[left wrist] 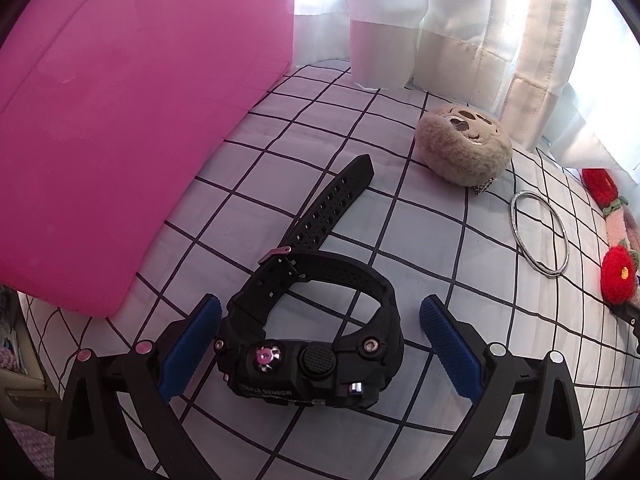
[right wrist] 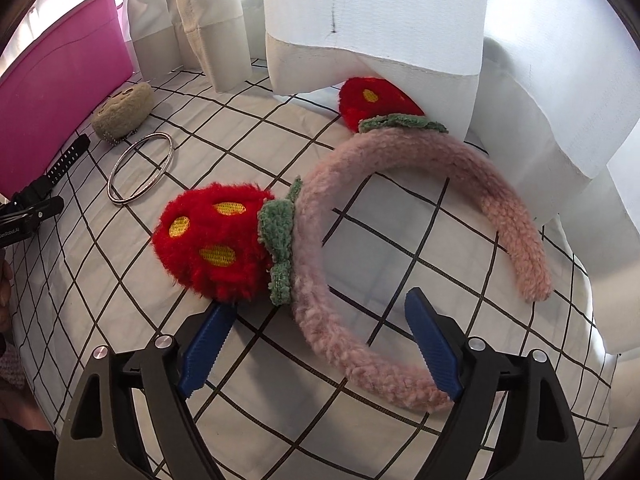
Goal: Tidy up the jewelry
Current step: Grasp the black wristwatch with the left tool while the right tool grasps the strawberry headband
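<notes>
The left hand-held gripper [left wrist: 320,350] has matte black angular arms with triangular cut-outs; its fingers [left wrist: 191,350] wear blue ribbed pads; round silver pins cap the pivots; the right hand-held gripper [right wrist: 320,342] is built alike, its blue pads [right wrist: 434,346] saw-toothed along one edge.

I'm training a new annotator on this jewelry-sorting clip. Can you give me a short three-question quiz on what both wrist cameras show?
1. True or false: the left gripper is clamped on the black watch.
2. Multiple choice: what lies between the right gripper's open fingers? A) silver bangle B) pink headband C) plush pouch
3. Fill in: the silver bangle lies flat on the ____ bedsheet.

Key
1. False: the blue pads stand apart from the watch on both sides.
2. B: the pink headband with red strawberries.
3. Checked, a white sheet with dark grid lines.
</notes>
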Demonstrator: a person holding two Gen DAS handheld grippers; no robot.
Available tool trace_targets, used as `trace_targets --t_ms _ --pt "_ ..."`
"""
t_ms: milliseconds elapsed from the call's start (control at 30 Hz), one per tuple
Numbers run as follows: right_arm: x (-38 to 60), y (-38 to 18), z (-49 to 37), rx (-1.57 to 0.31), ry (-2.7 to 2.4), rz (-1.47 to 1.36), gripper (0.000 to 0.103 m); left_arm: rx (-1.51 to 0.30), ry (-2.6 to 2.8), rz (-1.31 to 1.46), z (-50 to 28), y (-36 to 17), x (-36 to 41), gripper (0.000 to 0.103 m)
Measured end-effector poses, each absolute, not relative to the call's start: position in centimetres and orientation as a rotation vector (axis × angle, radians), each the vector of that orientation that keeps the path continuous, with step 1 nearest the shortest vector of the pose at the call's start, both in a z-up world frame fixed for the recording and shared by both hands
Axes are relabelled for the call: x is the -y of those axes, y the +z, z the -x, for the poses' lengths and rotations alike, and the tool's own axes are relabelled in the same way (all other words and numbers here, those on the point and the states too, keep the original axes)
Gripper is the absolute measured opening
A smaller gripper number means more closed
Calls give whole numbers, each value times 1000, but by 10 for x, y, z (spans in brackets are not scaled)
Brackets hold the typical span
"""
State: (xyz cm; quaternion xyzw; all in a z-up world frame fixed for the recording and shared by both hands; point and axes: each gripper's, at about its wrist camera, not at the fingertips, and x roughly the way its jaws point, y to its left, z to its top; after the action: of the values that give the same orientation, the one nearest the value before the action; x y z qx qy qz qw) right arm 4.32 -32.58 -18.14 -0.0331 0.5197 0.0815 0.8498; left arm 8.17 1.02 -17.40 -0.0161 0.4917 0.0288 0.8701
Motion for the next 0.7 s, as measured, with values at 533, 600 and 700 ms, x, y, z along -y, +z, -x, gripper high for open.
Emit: trace_targets --t_ms 533,600,700 --pt "308 -173 -14 -1031 155 41 16 -1017 49 49 -71 -162 -11 67" --pt "303 -171 -8 -1025 169 27 11 -1018 42 53 -70 -161 -12 67" --pt "295 -167 3 -1005 162 3 9 -1018 28 61 -66 -159 -13 67"
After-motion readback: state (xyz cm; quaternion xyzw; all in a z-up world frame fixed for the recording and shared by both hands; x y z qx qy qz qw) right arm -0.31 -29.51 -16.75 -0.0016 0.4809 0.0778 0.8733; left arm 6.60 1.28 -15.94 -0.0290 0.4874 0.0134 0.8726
